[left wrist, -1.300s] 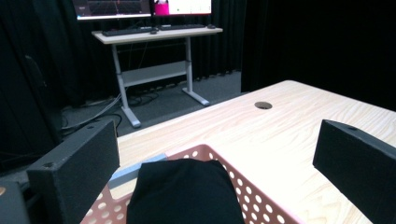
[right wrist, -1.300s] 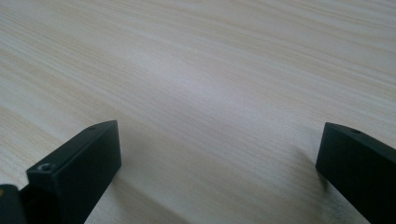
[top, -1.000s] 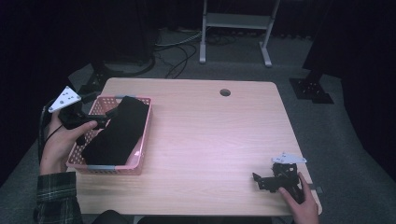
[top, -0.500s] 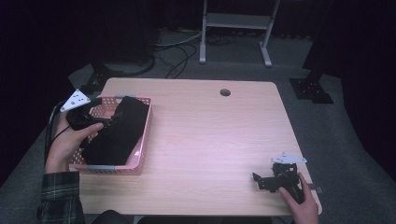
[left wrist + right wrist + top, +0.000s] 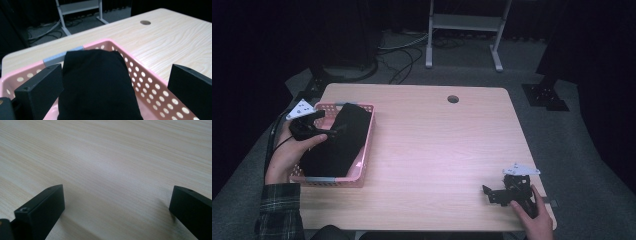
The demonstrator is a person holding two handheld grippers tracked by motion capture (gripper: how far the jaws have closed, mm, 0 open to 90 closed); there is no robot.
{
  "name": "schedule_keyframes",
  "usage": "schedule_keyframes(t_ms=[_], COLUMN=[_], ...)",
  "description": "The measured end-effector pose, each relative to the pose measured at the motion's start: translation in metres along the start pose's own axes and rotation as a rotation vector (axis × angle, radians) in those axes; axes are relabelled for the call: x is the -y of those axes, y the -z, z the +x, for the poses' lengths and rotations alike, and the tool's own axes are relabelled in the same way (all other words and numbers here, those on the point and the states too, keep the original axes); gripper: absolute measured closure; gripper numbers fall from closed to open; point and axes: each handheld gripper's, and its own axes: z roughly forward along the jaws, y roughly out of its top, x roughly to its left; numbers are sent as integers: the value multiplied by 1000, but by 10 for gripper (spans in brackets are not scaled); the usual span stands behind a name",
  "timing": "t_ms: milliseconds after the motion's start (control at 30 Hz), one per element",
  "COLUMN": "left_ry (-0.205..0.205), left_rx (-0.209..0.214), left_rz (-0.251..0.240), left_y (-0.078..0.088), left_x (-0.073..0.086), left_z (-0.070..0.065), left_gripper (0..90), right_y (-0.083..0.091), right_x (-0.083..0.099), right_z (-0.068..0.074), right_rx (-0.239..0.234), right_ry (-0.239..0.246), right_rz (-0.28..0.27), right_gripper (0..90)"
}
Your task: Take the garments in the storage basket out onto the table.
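— What sits at the left of the wooden bench (image 5: 427, 150)?
— A pink perforated basket (image 5: 363, 156) near the left edge, with a folded black cloth (image 5: 337, 142) lying inside along its length. The left gripper (image 5: 329, 131), held in the person's left hand (image 5: 287, 155), hangs over the basket's near-left side. In the left gripper view its jaws stand released, wide apart, either side of the cloth (image 5: 97, 85), not closed on it.
— And the right side?
— The right gripper (image 5: 492, 194) rests low at the bench's front right corner under the right hand (image 5: 532, 217), well apart from the basket. In the right gripper view its jaws are spread over bare wood (image 5: 112, 170), grasping nothing.
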Motion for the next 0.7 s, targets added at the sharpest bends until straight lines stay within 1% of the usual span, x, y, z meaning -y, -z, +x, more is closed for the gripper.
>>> schedule_keyframes(t_ms=[200, 333, 700], left_ry=[8, 4, 6], left_rx=[2, -10, -6], left_rz=[29, 53, 102], left_y=[-5, -8, -19], left_x=[4, 6, 15], left_z=[1, 1, 2], left_gripper=[0, 0, 0], right_y=[0, 0, 0], right_x=[0, 0, 0], right_z=[0, 0, 0], right_rx=[0, 0, 0], right_ry=[0, 0, 0], right_rz=[0, 0, 0], right_gripper=[0, 0, 0])
